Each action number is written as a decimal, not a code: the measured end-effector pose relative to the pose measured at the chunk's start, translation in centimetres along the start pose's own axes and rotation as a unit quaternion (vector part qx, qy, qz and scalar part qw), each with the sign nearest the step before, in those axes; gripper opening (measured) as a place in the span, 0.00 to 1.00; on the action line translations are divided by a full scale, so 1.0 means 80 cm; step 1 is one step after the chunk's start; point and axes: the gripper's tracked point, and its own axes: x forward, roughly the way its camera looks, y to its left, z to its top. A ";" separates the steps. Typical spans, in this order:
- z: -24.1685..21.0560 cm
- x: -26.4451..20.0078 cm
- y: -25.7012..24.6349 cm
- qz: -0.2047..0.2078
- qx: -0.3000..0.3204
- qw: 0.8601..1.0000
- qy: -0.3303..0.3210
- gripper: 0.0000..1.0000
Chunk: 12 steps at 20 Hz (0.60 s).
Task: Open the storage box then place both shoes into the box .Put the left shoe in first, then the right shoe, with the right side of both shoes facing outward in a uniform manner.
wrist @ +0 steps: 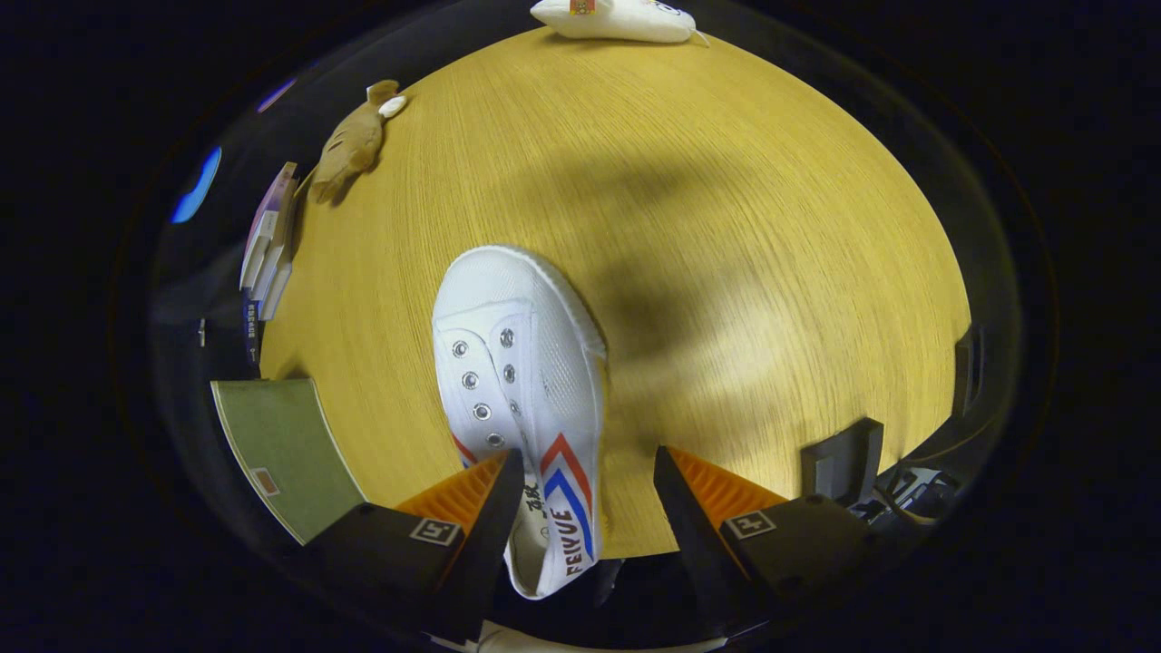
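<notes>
A white canvas shoe (517, 363) with red and blue stripes on its side lies lengthwise between my fingers, toe pointing away over the wooden table (726, 227). Its heel end reaches back past the table's near edge. My gripper (588, 453) is open. The left finger (494, 508) overlaps the shoe's opening at the lace side. The right finger (680, 508) stands apart from the striped side, with a strip of table showing in the gap. I cannot tell whether the shoe rests on the table or hangs above it.
A flat green object (281, 453) lies at the table's left edge, just left of my fingers. Beyond it are stacked books (268, 245) and a brown plush toy (349, 145). A white soft object (617, 18) sits at the far edge. A dark device (843, 462) stands at the right.
</notes>
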 end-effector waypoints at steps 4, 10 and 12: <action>-0.002 0.007 0.013 -0.001 -0.001 1.000 0.002 0.64; 0.001 -0.008 0.010 0.017 -0.001 1.000 0.003 0.25; 0.001 -0.012 0.016 0.036 0.020 0.999 0.004 0.24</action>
